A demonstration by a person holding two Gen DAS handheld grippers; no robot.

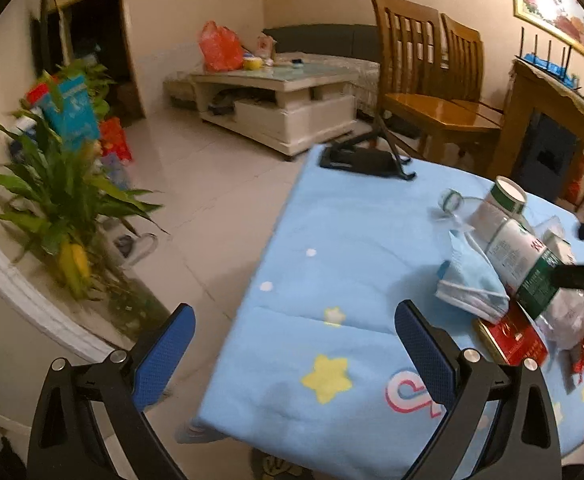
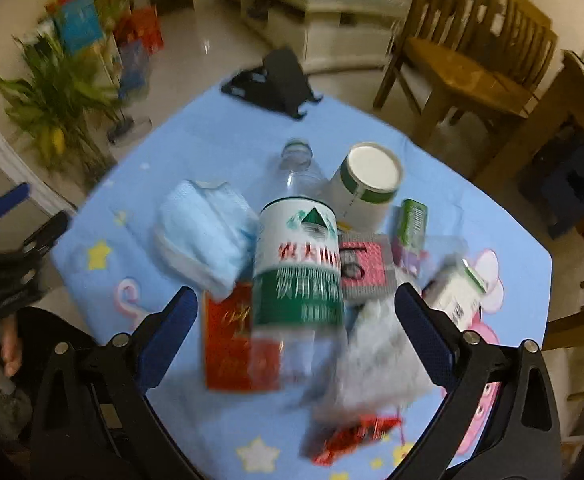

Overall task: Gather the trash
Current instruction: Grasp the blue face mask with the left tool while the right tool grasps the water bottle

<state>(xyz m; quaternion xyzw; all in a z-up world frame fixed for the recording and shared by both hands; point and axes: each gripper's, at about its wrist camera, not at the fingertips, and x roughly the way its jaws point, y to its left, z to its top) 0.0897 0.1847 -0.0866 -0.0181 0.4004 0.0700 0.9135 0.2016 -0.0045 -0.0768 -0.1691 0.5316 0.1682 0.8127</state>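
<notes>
A pile of trash lies on the blue star-print tablecloth (image 2: pixel 196 128). It holds a clear water bottle with a green and white label (image 2: pixel 297 264), a crumpled blue face mask (image 2: pixel 204 232), a red packet (image 2: pixel 228 344), a white paper cup (image 2: pixel 365 184), a small green box (image 2: pixel 411 220), a pink card (image 2: pixel 361 268) and a grey wrapper (image 2: pixel 375 364). My right gripper (image 2: pixel 293 316) is open, its fingers either side of the bottle's lower half, just above it. My left gripper (image 1: pixel 293 332) is open and empty over the table's left edge, left of the mask (image 1: pixel 471 280) and bottle (image 1: pixel 519 256).
A black folding stand (image 1: pixel 361 160) sits at the table's far edge. Wooden chairs (image 1: pixel 427 80) stand beyond on the right, a white coffee table (image 1: pixel 284 100) further back, and a potted plant (image 1: pixel 64 200) on a ledge at the left. Pale floor tiles lie between.
</notes>
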